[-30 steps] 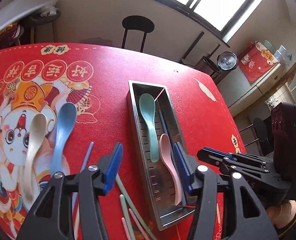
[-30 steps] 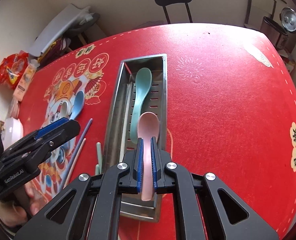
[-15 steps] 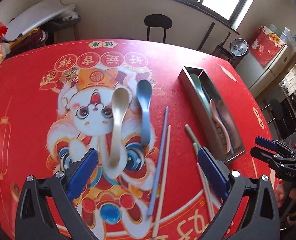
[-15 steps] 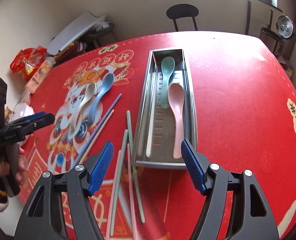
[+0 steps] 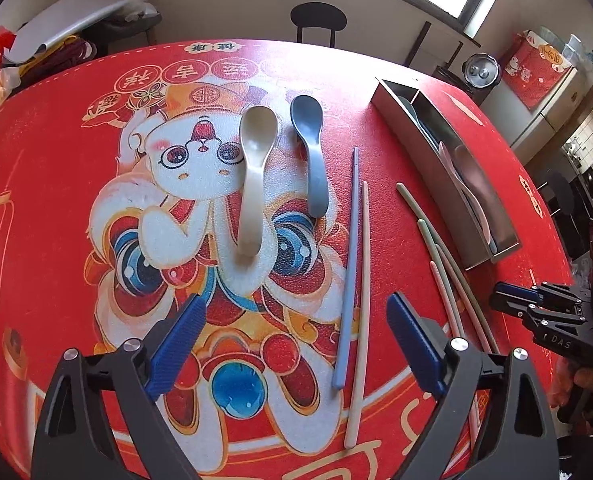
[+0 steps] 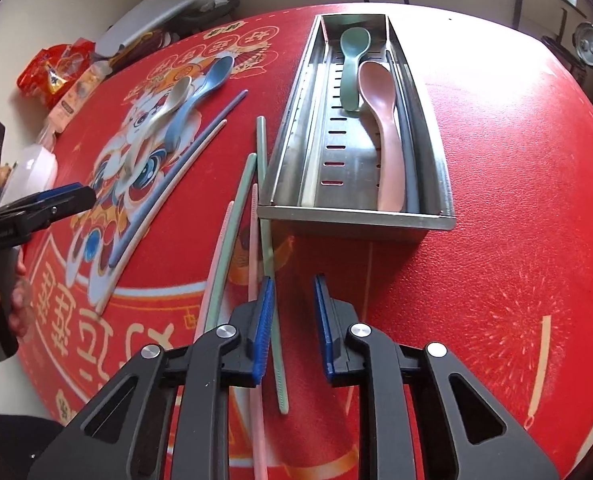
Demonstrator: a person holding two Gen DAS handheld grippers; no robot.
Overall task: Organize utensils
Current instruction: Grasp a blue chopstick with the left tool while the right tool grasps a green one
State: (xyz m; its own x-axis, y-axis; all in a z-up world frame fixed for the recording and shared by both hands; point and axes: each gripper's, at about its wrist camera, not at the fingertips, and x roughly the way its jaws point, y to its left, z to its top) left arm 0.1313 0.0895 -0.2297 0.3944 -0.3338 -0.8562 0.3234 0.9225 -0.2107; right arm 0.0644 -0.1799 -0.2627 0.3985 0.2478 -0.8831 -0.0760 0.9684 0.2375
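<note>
A steel utensil tray (image 6: 356,220) (image 5: 412,132) holds a green spoon (image 6: 352,64), a pink spoon (image 6: 380,120) and chopsticks. On the red mat lie a beige spoon (image 5: 254,168) and a blue spoon (image 5: 312,152), a blue chopstick (image 5: 348,264) and a cream chopstick (image 5: 360,300). Green chopsticks (image 6: 266,240) and pink chopsticks (image 6: 253,264) lie left of the tray. My left gripper (image 5: 296,344) is open and empty, hovering near the beige spoon's handle. My right gripper (image 6: 294,320) is open and empty, over the near ends of the green and pink chopsticks.
The red mat with a cartoon figure (image 5: 176,168) covers a round table. Snack packets (image 6: 56,68) and a white container (image 6: 36,168) sit at the table's left edge. A black stool (image 5: 316,20) stands beyond the far edge.
My right gripper let go of the pink spoon in the tray, drew back and narrowed over the chopsticks. My left gripper swung left from the tray to the loose spoons.
</note>
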